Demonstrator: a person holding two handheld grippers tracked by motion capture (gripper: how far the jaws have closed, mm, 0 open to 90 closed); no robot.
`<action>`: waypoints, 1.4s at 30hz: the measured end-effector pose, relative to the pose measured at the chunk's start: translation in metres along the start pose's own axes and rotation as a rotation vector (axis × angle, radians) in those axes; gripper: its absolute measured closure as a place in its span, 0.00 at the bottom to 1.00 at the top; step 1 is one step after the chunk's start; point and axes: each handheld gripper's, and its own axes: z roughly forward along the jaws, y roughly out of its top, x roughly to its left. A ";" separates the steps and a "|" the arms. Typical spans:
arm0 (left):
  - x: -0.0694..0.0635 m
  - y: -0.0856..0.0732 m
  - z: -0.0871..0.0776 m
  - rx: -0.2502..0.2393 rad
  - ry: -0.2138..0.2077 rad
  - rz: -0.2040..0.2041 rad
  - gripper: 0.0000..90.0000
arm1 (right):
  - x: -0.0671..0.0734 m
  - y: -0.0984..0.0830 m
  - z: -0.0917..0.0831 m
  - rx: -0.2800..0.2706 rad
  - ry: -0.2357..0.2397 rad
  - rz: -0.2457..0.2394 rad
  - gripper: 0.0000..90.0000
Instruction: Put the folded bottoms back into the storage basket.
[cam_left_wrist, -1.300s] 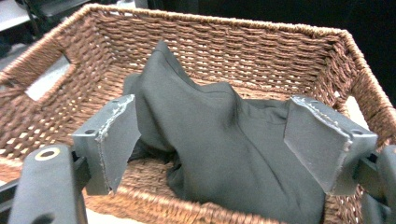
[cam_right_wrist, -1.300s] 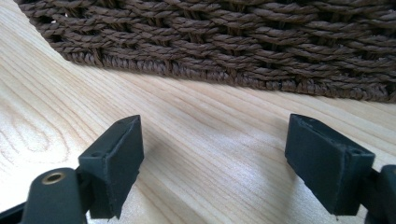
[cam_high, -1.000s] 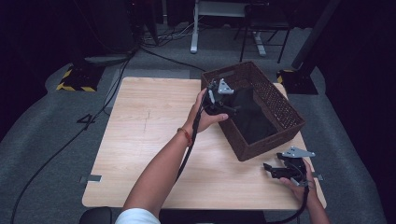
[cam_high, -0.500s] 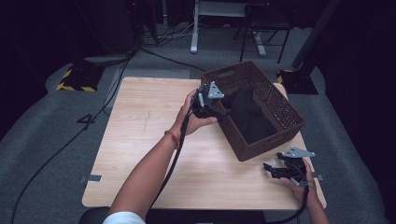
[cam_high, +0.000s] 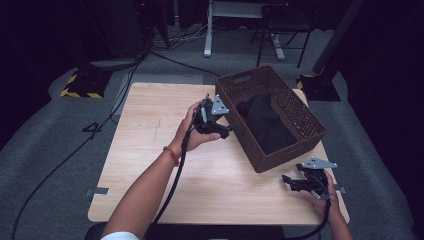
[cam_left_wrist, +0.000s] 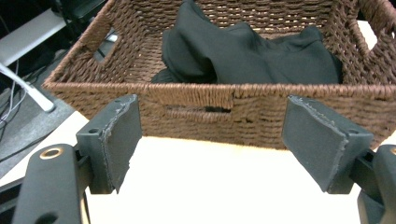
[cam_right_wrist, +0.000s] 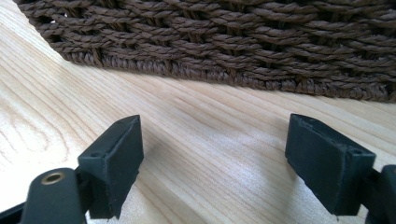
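A brown woven basket (cam_high: 295, 107) stands at the right of the wooden table (cam_high: 150, 155), with a black cloth (cam_high: 265, 125) lying inside it. In the left gripper view the basket's near wall (cam_left_wrist: 205, 105) faces me and the black cloth (cam_left_wrist: 247, 51) is heaped behind it. My left gripper (cam_high: 225, 131) hovers just left of the basket, open and empty, its jaws wide apart (cam_left_wrist: 212, 140). My right gripper (cam_high: 287, 180) rests low near the table's front right corner, open and empty (cam_right_wrist: 215, 154), pointing at the basket's outer wall (cam_right_wrist: 233, 42).
The table's left half is bare wood. Grey carpet surrounds the table, with cables (cam_high: 75, 150) trailing on the left. A desk frame (cam_high: 225, 25) and a chair (cam_high: 280, 30) stand behind. A yellow-black striped base (cam_high: 80, 85) sits at the far left.
My left gripper has pulled back from over the basket's near edge toward the left and a little nearer to me. The right gripper has stayed put.
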 end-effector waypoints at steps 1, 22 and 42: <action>0.000 -0.002 -0.003 0.000 0.000 0.001 0.23 | 0.000 0.000 0.000 0.000 0.000 0.000 0.22; 0.003 -0.047 -0.037 0.078 0.056 0.016 0.22 | 0.000 0.000 0.000 0.000 0.000 0.001 0.22; 0.008 -0.106 -0.062 0.146 0.111 -0.023 0.21 | 0.000 0.000 0.000 0.001 -0.001 0.002 0.22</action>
